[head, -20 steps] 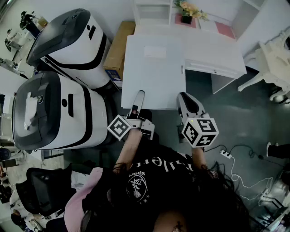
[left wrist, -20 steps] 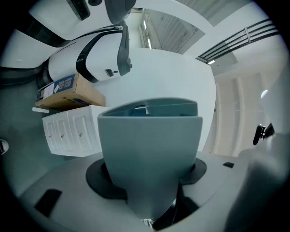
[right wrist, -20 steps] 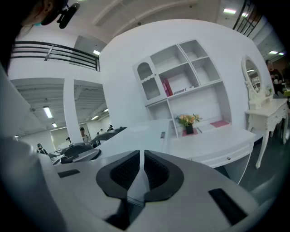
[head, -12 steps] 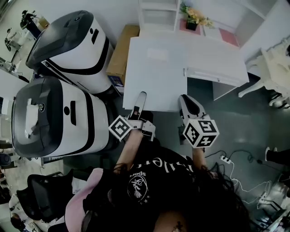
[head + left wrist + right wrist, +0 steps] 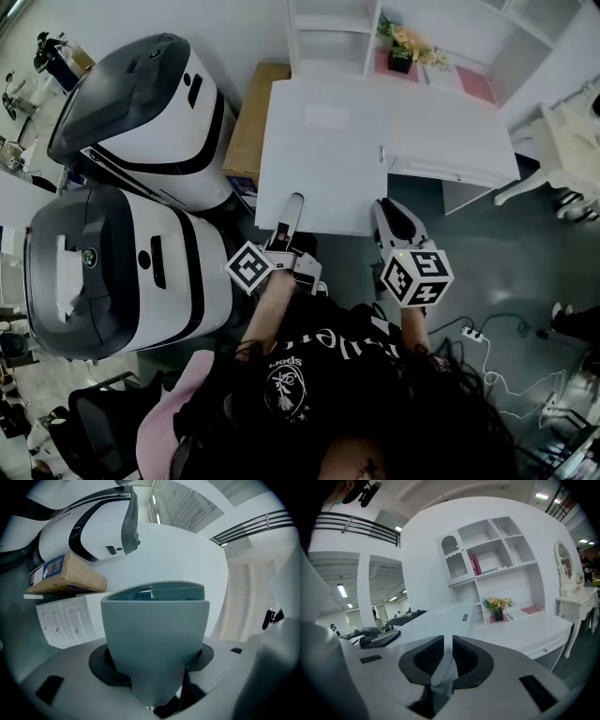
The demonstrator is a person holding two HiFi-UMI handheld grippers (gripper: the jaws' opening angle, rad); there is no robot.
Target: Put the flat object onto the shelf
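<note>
White flat board [image 5: 323, 141] sits short of the shelf [image 5: 328, 37]. Right gripper [image 5: 384, 208] is clenched on its near edge. Left gripper [image 5: 293, 202] lies over the same edge, jaws apart.

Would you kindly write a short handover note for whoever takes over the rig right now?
Right gripper: shut on the flat white board at its near edge.
Left gripper: jaws apart at that edge, one finger over the board; grip unclear.
Board: held up, short of the white shelf unit.
Done: board lifted.
Left: carry it forward and set it on a shelf.
</note>
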